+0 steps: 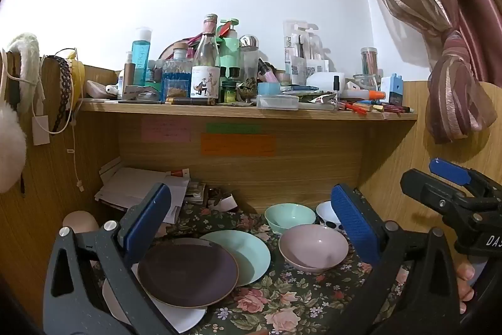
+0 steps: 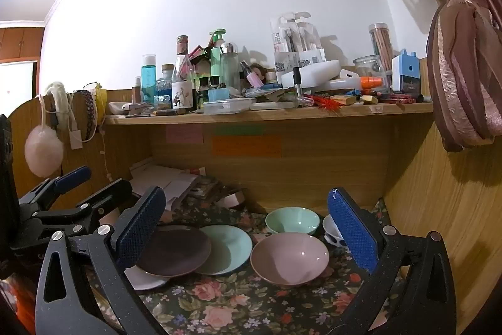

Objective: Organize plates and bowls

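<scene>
Plates and bowls sit open side up on a floral cloth point(image 1: 282, 303) in a wooden desk alcove, none tilted on edge. A purple plate point(image 1: 187, 271) overlaps a mint plate point(image 1: 248, 256) to its right and lies on a white plate point(image 1: 185, 317) whose rim shows beneath it. The row of three runs left to right across the cloth. To the right stands a pink bowl point(image 1: 313, 247), apart from the plates; behind it, near the back panel, a mint bowl point(image 1: 290, 217) and a white bowl with dark spots point(image 1: 326, 217) stand side by side.

The left gripper point(image 1: 248, 225) hangs above the dishes, jaws spread wide, nothing between its blue pads. The right gripper point(image 2: 248, 228) hovers likewise, fully spread and empty.

The left wrist view catches the other gripper's black frame at its right edge, with fingertips point(image 1: 466, 275) of the person's hand below it. The right wrist view shows the left gripper's frame at its left edge instead, and a wooden cupboard far left. In that view the spotted bowl is mostly hidden behind a pad.

Above the alcove a shelf point(image 1: 248, 112) is crowded with bottles, jars and pens. Sticky notes point(image 1: 238, 143) cling to the back panel, papers point(image 1: 141, 187) pile in the left corner. A striped curtain point(image 1: 455, 83), knotted, hangs at right against a white wall; headbands point(image 1: 62, 83) hang at left.
</scene>
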The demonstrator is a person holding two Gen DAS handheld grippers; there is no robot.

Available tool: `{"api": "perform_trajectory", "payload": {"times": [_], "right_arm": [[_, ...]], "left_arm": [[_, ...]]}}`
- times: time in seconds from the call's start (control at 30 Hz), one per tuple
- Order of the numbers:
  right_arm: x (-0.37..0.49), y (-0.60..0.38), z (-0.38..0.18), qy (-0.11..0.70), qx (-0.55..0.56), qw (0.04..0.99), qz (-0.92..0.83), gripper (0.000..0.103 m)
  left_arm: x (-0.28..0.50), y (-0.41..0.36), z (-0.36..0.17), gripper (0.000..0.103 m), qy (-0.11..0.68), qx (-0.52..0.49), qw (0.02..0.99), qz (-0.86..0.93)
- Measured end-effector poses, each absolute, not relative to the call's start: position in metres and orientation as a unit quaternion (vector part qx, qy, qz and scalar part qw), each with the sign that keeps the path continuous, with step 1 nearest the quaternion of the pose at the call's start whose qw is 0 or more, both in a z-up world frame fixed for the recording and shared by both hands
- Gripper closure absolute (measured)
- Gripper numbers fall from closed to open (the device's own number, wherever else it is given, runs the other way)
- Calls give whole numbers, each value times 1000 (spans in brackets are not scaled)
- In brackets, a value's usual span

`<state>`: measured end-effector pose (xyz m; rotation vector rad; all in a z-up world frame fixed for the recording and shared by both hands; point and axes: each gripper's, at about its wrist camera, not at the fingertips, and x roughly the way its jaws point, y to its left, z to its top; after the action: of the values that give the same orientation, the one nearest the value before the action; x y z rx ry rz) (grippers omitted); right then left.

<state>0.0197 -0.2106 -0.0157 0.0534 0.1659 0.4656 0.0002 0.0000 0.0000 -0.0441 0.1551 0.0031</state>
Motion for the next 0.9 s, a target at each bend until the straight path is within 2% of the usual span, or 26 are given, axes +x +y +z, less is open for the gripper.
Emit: {"api": "perform_trajectory", "payload": {"times": [0.9], "right_arm": [[23, -205, -19, 88, 31, 968, 232, 0]], "left_arm": [[6, -5, -3, 0, 76, -20, 997, 1]]}}
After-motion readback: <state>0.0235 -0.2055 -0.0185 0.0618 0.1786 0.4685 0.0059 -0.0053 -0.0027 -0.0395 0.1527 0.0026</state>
